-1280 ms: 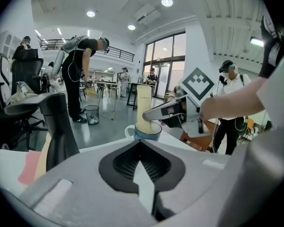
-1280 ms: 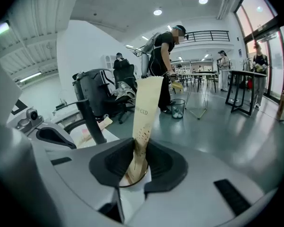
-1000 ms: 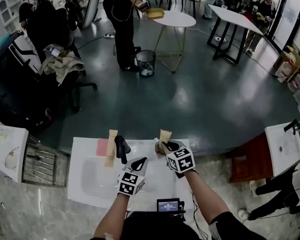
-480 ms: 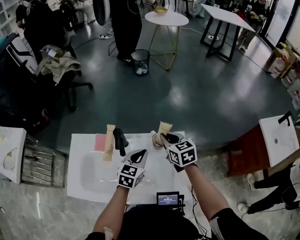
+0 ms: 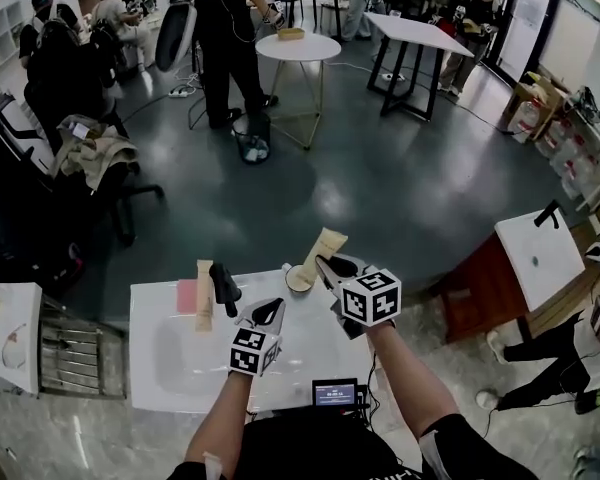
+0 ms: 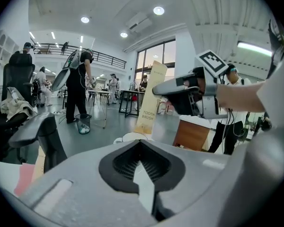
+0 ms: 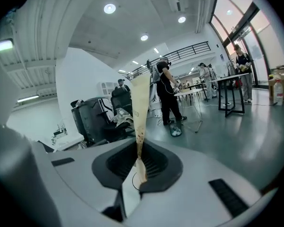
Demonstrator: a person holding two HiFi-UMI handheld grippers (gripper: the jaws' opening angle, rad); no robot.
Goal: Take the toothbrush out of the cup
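My right gripper (image 5: pixel 326 266) is shut on the toothbrush (image 5: pixel 324 247), a tan paper-wrapped pack marked "tooth brush", and holds it up, tilted, over the white cup (image 5: pixel 298 279). Seen from the right gripper view, the pack (image 7: pixel 139 110) rises from between the pads of that gripper (image 7: pixel 138 170). My left gripper (image 5: pixel 273 312) hovers just in front of the cup, shut and holding nothing. From the left gripper view, the left gripper (image 6: pixel 141 174) points at the cup (image 6: pixel 131 137), with the pack (image 6: pixel 150 98) and the right gripper (image 6: pixel 162 90) above it.
The white basin counter (image 5: pixel 170 368) also carries a black faucet (image 5: pixel 223 286), a second tan pack (image 5: pixel 203 294) and a pink pad (image 5: pixel 185 296). A small screen (image 5: pixel 337 393) sits at the near edge. People, chairs and tables stand farther off across the dark floor.
My right gripper has risen with the toothbrush pack, drawing it up and away from the cup. My left gripper has shifted only a little, staying beside the cup.
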